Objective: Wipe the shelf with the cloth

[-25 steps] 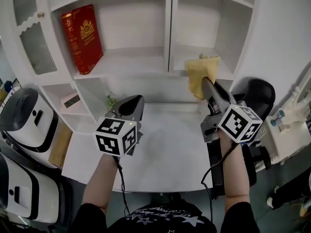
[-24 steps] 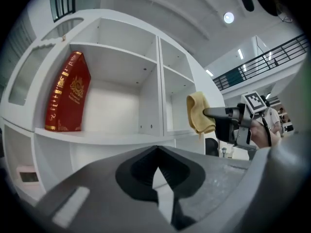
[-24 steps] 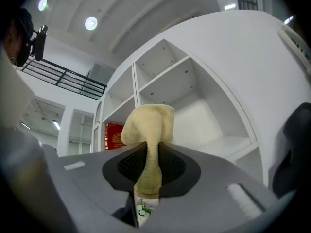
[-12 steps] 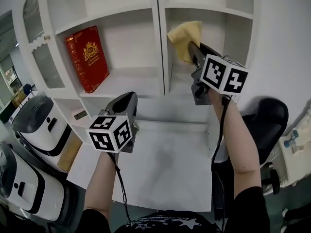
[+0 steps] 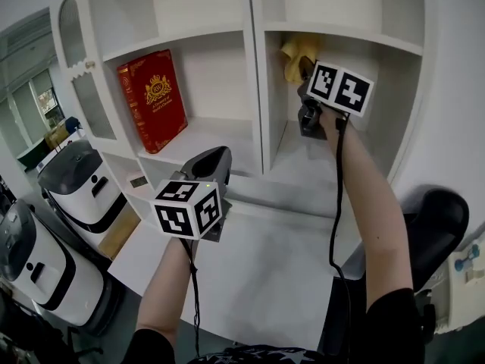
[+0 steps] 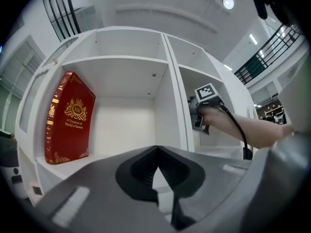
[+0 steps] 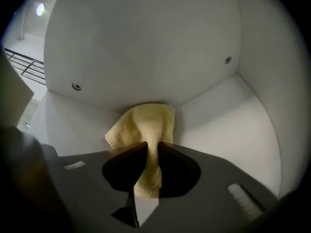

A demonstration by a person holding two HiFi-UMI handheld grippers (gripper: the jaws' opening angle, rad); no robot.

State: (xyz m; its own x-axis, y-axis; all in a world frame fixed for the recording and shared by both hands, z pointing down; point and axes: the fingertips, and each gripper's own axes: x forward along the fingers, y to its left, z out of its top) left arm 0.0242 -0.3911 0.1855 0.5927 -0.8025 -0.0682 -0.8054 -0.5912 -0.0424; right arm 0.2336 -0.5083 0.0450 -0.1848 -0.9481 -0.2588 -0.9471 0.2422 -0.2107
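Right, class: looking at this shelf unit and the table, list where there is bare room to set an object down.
Left compartment: bare floor between the red book and the divider. Right compartment: floor bare below the right tool, shut on the cloth high up. The table is bare beyond the left tool. Crowded: the white machines at left.

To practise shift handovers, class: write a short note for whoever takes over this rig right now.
Left tool: shut, empty, in front of the shelf unit.
Right tool: shut on the yellow cloth, at the back corner of the right-hand compartment.
Red book stands in the left compartment.
Done: cloth brought into the shelf unit.
Left: the wiping; how much is wiped cannot be seen.
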